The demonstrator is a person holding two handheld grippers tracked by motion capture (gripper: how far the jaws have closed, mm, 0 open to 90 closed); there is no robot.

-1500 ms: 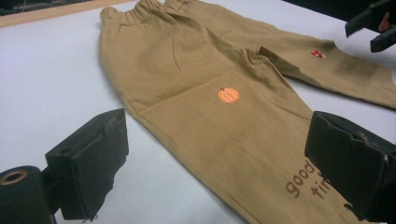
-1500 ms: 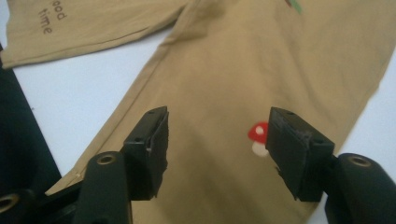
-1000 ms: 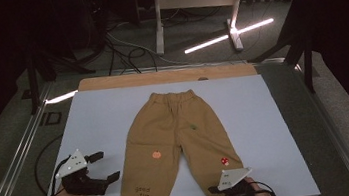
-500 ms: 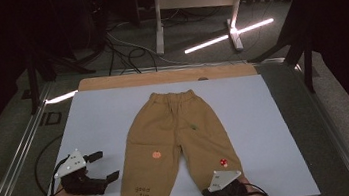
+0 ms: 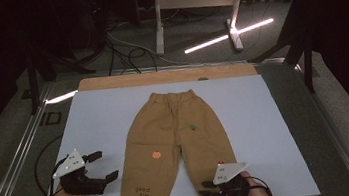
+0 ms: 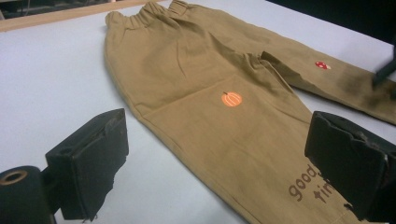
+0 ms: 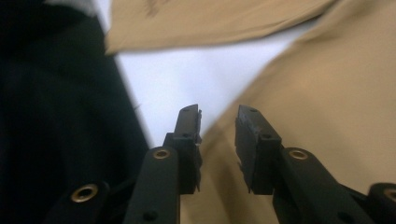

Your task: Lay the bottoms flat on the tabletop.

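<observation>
Tan-brown trousers (image 5: 170,144) lie on a pale blue-white table cover (image 5: 99,117). Prints on the trousers: an orange pumpkin (image 6: 231,99) on one leg; a small green motif (image 5: 193,125) near the crotch; a red mushroom with white dots (image 6: 322,65) on the other leg; dark brown lettering (image 5: 142,192), "good time", near one hem. The far table edge (image 5: 160,77) is light wood-coloured. Left gripper (image 5: 101,166): black jaws, grey three-cornered plate with dark marks. Right gripper (image 5: 205,189): black jaws with brass-coloured rivets in its own view, grey plate, and a small red light at the plate's edge. The surroundings are dark, crossed by a white light bar (image 5: 229,35).
</observation>
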